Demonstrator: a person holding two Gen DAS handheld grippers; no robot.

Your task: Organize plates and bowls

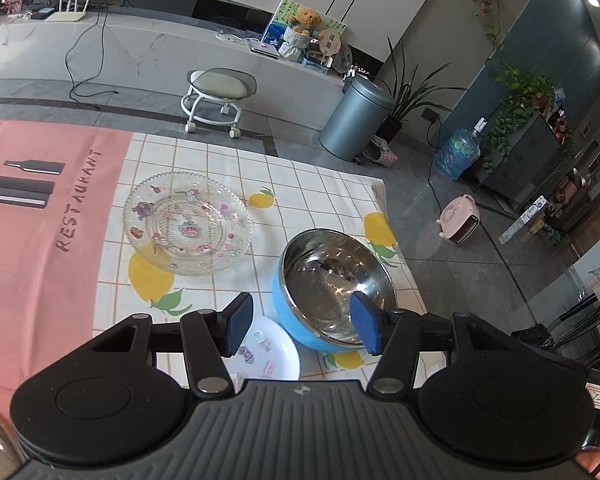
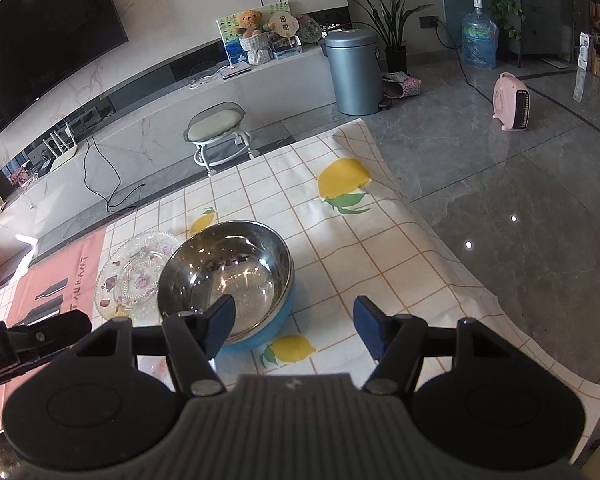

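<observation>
left gripper [image 1: 302,326] spread wide, nothing held, hovering over a white plate [image 1: 274,354] and the near rim of the blue bowl [image 1: 328,292]. right gripper [image 2: 294,326] likewise wide apart and empty, just right of the same steel-lined bowl [image 2: 228,276]. glass plate [image 1: 186,222] flat on the lemon tablecloth [image 1: 300,184], just left of the bowl.

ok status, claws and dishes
Left claw open, empty. Right claw open, empty. Steel bowl, glass plate, white plate all on the cloth. Nothing blocking.
</observation>
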